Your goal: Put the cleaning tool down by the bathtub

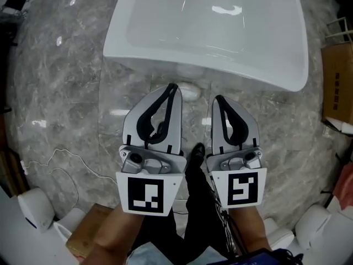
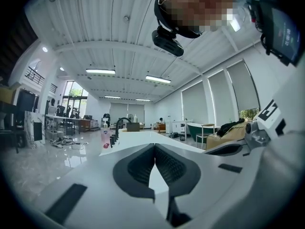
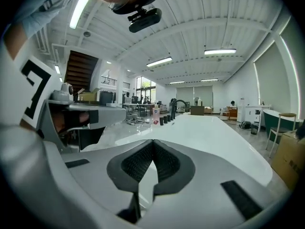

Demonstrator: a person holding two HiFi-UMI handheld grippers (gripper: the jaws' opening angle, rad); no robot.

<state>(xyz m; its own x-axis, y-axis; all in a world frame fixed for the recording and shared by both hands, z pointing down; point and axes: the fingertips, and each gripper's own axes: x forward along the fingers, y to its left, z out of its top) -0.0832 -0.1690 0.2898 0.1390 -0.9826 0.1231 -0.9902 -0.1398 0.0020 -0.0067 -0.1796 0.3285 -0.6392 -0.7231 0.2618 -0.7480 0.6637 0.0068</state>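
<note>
The cleaning tool cannot be made out in any view. The bathtub is cut off by the head view's top edge. Its long axis runs straight away from the person, with a dark faucet and a pink bottle at its far end. Both claws hover just short of the bathtub's near end, tips pointing along it. The left gripper is clenched, pads pressed together on nothing. The right gripper is likewise clamped and empty. A black shoe shows between the 2 grippers.
</note>
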